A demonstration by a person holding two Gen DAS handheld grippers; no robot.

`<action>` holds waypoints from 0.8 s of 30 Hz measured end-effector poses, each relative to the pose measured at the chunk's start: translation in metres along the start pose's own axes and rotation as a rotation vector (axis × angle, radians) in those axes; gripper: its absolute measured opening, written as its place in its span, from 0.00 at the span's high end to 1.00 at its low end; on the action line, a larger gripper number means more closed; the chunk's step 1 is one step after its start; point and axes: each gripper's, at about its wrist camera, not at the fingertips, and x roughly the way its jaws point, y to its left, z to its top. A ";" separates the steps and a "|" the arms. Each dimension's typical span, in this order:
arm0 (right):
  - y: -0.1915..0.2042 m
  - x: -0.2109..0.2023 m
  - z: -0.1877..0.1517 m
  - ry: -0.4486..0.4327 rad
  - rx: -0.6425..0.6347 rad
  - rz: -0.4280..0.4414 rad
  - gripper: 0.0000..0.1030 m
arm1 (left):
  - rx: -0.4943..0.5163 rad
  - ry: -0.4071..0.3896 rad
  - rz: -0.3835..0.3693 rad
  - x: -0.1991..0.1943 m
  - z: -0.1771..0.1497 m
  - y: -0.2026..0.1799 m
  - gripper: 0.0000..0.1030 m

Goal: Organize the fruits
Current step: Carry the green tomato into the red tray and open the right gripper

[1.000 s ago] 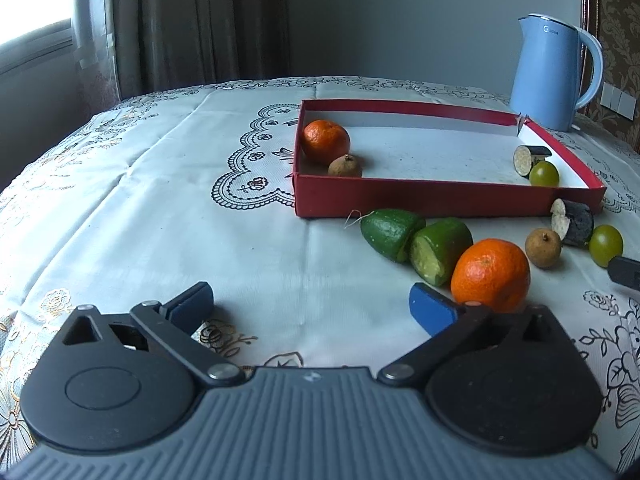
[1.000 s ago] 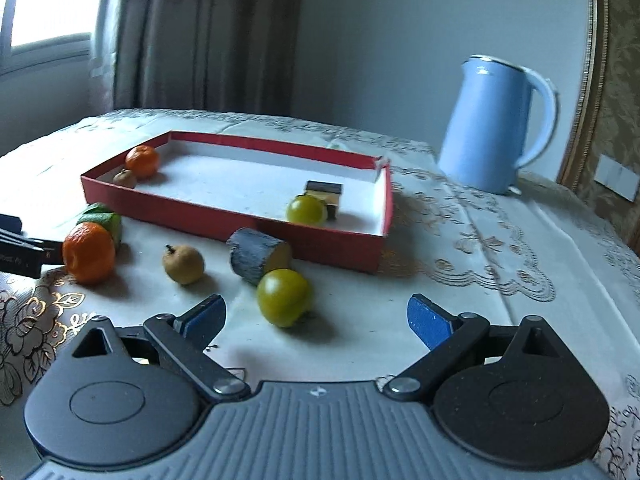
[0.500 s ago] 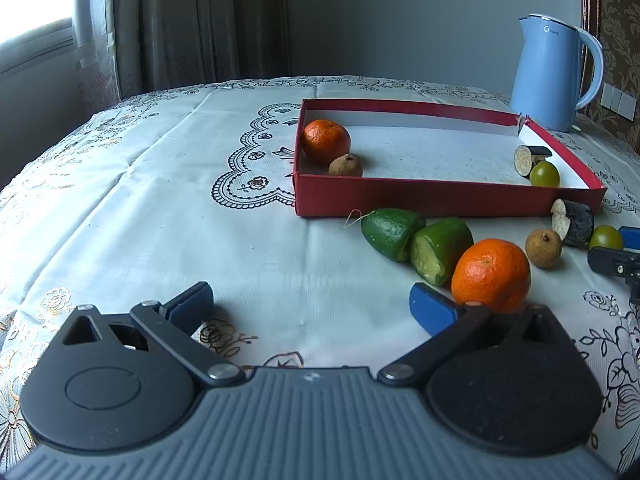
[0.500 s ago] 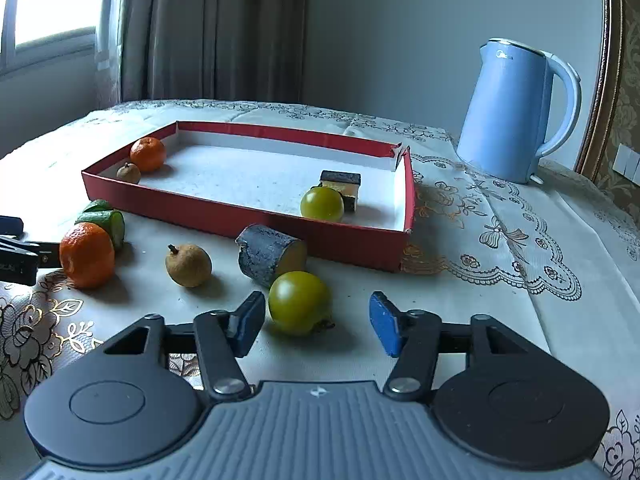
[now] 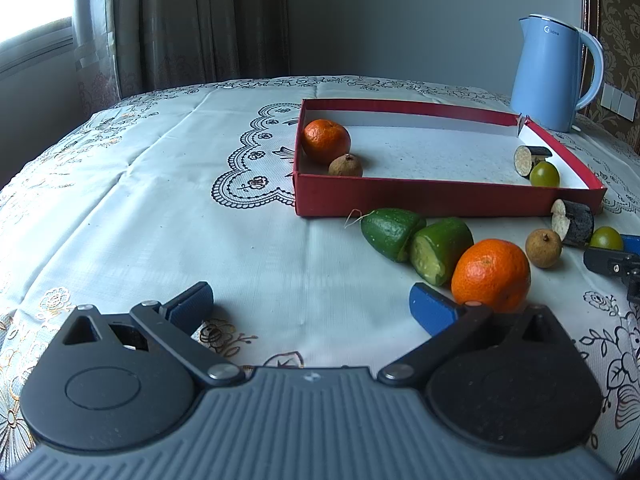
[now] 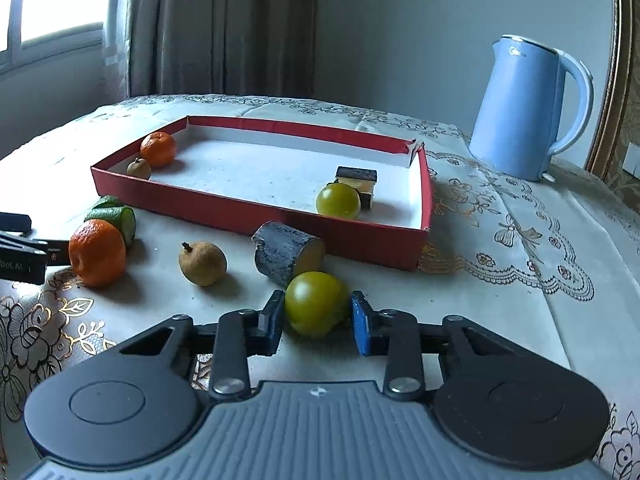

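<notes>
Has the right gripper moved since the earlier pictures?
Yes. The right gripper has advanced toward the red tray, and its jaws have just been closing around the green fruit, which now sits between them.

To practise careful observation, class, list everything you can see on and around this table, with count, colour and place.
Tray: 1, red, white inside, mid-table.
Oranges: 2, orange; one in the tray, one on the cloth.
Brown fruits: 2, brown; one in the tray, one on the cloth.
Green round fruits: 2, yellow-green; one in the tray, one in front of it.
Dark chunks: 2, dark skin; one in the tray, one in front.
Green cut pieces: 2, green, before the tray.
Kettle: 1, blue, behind the tray.
Tablecloth: 1, white, patterned.
Curtain: 1, brown, behind.
Left gripper: 1, black, blue pads, open, empty.
Right gripper: 1, same; just closed on the front green round fruit.
</notes>
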 end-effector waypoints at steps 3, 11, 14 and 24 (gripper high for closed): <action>0.000 -0.001 -0.001 0.001 0.007 -0.002 0.67 | 0.000 0.000 0.000 0.000 0.000 0.000 0.00; -0.002 -0.013 0.000 -0.028 0.001 -0.038 0.67 | 0.000 0.001 0.000 0.000 0.000 0.000 0.00; -0.002 -0.017 0.004 -0.048 -0.017 -0.062 0.67 | 0.000 0.001 0.000 0.000 0.000 0.000 0.00; -0.008 0.003 0.049 -0.108 -0.070 -0.131 0.67 | 0.000 0.001 0.000 0.000 0.000 0.000 0.00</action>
